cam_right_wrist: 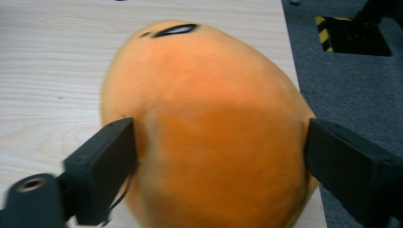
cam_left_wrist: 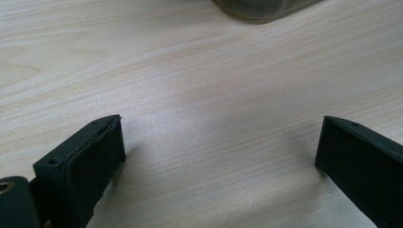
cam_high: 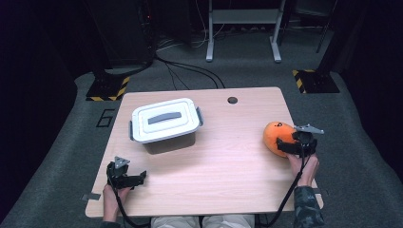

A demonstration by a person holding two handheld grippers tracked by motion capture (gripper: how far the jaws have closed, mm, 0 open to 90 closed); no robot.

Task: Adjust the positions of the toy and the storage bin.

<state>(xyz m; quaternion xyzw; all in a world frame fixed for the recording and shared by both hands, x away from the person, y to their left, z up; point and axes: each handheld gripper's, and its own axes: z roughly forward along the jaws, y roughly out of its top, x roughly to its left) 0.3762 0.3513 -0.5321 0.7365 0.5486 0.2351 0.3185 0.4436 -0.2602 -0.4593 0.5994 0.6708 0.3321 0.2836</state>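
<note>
The orange plush toy (cam_high: 278, 137) lies near the table's (cam_high: 228, 166) right edge, and the right gripper (cam_high: 291, 145) straddles it with jaws spread wide, pads beside its flanks. The step appears to be the grasp; next the jaws probably must close firmly on the soft body. The left gripper (cam_high: 138, 179) rests open on bare wood in front of the closed white box (cam_high: 164, 120).

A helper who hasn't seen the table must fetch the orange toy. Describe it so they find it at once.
Start at the pale wooden table and go to its right edge, far from the white lidded box. There an orange egg-shaped soft toy lies between the jaws of the right hand-held gripper. It is the one bright, rounded thing there.
</note>
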